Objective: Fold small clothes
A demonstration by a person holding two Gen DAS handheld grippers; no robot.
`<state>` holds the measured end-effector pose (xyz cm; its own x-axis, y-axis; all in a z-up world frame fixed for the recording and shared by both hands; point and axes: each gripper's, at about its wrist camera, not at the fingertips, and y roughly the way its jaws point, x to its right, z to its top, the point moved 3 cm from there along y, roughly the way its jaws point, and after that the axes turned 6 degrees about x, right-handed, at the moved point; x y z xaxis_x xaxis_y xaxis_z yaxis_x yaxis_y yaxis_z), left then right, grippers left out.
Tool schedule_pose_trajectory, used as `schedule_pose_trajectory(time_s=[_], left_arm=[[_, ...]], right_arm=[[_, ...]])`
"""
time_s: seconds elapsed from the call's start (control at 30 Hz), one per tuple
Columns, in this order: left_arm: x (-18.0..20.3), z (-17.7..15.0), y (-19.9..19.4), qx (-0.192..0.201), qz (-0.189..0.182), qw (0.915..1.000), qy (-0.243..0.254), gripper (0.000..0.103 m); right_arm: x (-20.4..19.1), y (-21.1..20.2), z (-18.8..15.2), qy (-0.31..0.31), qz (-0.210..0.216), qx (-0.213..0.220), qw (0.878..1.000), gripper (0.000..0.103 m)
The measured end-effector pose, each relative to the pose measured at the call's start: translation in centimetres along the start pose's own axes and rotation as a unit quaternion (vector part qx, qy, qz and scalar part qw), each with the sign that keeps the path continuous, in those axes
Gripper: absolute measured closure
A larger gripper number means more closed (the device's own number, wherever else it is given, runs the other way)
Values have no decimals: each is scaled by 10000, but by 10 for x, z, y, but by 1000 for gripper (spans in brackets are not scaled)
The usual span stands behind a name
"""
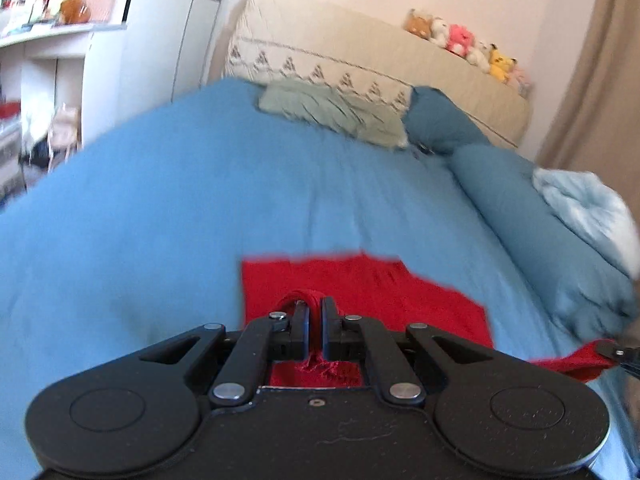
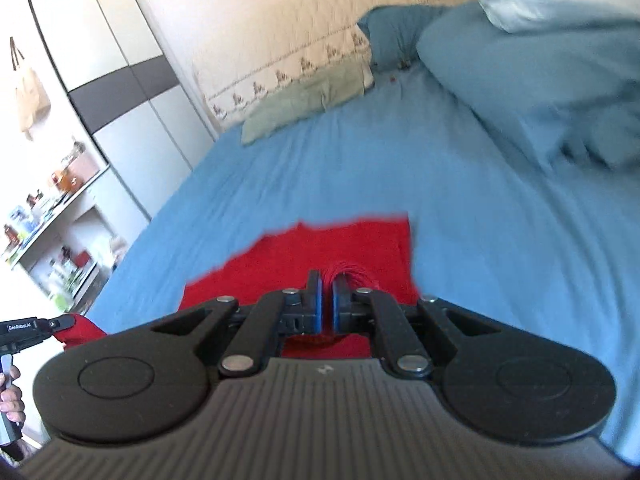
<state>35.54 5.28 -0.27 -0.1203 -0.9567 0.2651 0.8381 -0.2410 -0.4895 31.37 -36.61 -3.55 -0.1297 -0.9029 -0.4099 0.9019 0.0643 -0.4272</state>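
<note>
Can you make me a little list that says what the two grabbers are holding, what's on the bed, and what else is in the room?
left gripper: shut on a bunched edge of the red knitted garment
right gripper: shut on another edge of the same garment
garment: far part lies on the blue bedsheet, near edge lifted
also on bed: pale green folded cloth, blue pillows, light blue blanket
behind bed: beige quilted headboard with a row of plush toys
side of room: white wardrobe
</note>
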Motion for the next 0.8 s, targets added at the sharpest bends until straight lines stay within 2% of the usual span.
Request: schedule_pose_trajectory(time_s=[0.13,0.23,0.33,0.43,0.5,0.57,0.6,0.63,0.67,0.7,0.73,0.8], left_arm=[[3,27,109,2,383,9993,35,97],[-8,17,192,-166,732,9971,-112,97],[-23,-6,254,-512,945,9934,-411,97],[-34,-20,287,-627,1057,9903,-641,97],[-37,-19,297,-590,1001,9911,-645,96],[-40,-11,300,-487,943,9920,-683,89],[-43,-6,297,-396,915,9921,-756,69],[-46,-1,292,-284,940,9921,-776,53],[-43,1,284,-141,979,9924,-736,30],[-39,6,274,58,1010,9930,-602,26],[-35,6,259,222,1001,9942,-323,24],[-21,-2,232,338,976,9940,347,13]], right_arm=[[7,98,36,-64,-264,33,9996,83],[24,181,36,-2,-391,24,9992,83],[41,243,22,-16,-657,-216,9976,83],[49,283,10,-132,-801,-294,9963,83],[56,297,10,-56,-814,-268,9963,83],[61,304,13,17,-806,-198,9965,79],[61,305,14,24,-821,-185,9965,74],[61,306,14,21,-811,-201,9965,69],[61,302,14,-50,-773,-167,9969,50],[58,295,14,-204,-796,-61,9966,22],[51,285,11,-429,-843,93,9955,4],[33,261,2,-867,-747,301,9930,0]])
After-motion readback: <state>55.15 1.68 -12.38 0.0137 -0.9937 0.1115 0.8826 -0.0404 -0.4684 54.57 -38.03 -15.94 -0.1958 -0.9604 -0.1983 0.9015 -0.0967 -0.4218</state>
